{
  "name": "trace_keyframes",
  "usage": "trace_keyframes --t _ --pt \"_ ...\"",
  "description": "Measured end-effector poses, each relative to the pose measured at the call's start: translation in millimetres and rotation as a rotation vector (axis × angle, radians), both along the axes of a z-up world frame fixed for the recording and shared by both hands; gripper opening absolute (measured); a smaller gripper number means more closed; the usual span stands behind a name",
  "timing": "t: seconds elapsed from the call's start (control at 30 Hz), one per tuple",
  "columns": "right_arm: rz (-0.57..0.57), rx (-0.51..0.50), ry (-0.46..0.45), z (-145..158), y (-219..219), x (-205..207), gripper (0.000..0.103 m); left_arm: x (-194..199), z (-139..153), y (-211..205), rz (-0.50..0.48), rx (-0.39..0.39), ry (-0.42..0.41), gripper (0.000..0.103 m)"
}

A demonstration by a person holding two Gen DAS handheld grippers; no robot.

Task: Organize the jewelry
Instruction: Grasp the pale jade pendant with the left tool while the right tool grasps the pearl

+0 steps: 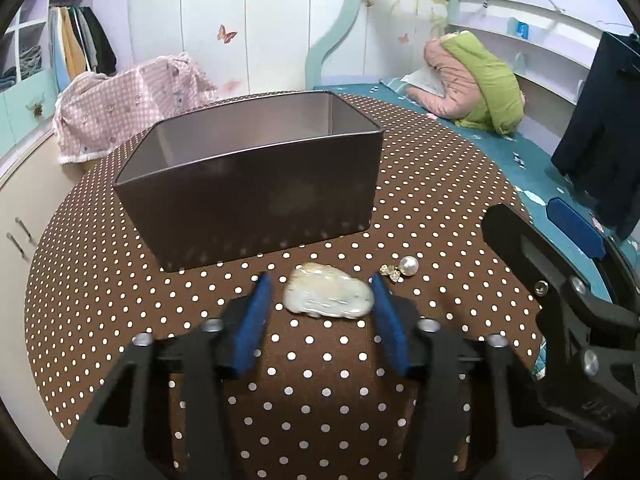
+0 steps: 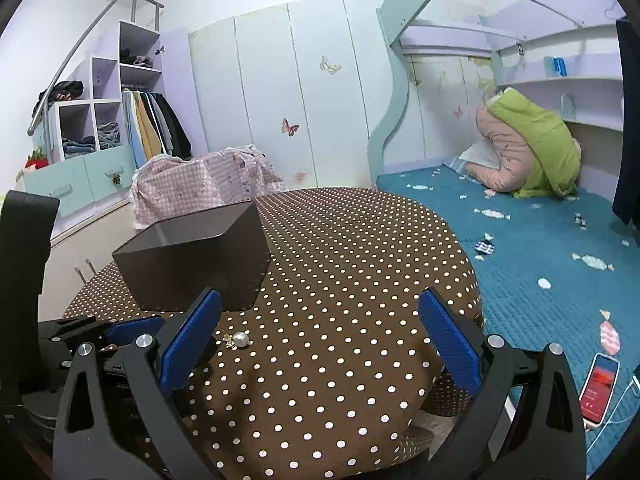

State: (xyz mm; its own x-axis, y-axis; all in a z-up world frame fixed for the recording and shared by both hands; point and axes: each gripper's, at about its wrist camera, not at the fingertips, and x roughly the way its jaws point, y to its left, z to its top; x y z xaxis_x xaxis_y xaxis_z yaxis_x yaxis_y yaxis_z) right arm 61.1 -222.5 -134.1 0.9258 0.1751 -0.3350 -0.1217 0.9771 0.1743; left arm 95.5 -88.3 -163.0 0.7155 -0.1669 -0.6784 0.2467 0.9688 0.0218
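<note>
Little looks done: the tin box (image 1: pixel 256 184) shows nothing inside as far as visible; just before it, the left gripper (image 1: pixel 320 300) brackets the pale stone pendant (image 1: pixel 328 295), not clearly clamped; the pearl earring (image 1: pixel 402 269) lies beside; the right gripper (image 2: pixel 320 332) gapes wide, holding nothing.

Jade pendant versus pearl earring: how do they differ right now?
The jade pendant is larger, flat and pale milky green; the pearl earring is a small round white bead with a gold fitting. The pendant lies between the open left gripper's blue pads; the earring lies outside them. Both rest on the dotted tablecloth, outside the tin box.
</note>
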Motion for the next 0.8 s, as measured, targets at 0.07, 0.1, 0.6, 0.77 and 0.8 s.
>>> trace_keyframes --t 0.07,0.1,0.6,0.77,0.8 --pt "0.002 -0.021 -0.005 1.9 3.1 -0.2 0.095 -0.9 0.2 3.5 -0.002 -0.011 0.001 0.044" --pt "0.003 -0.025 -0.007 2.0 4.5 -0.4 0.095 -1.2 0.6 5.4 0.000 -0.016 0.002 0.043" --pt "-0.088 -0.162 -0.116 -2.1 52.5 -10.7 0.095 -28.4 10.3 71.5 0.151 -0.135 -0.127 0.044" --pt "-0.037 -0.202 0.003 -7.7 66.6 3.2 0.095 -44.9 6.8 82.5 0.218 -0.116 -0.198 0.044" --pt "-0.024 -0.206 0.011 -6.7 68.0 4.1 0.095 -46.5 4.8 85.0 0.220 -0.125 -0.198 0.044"
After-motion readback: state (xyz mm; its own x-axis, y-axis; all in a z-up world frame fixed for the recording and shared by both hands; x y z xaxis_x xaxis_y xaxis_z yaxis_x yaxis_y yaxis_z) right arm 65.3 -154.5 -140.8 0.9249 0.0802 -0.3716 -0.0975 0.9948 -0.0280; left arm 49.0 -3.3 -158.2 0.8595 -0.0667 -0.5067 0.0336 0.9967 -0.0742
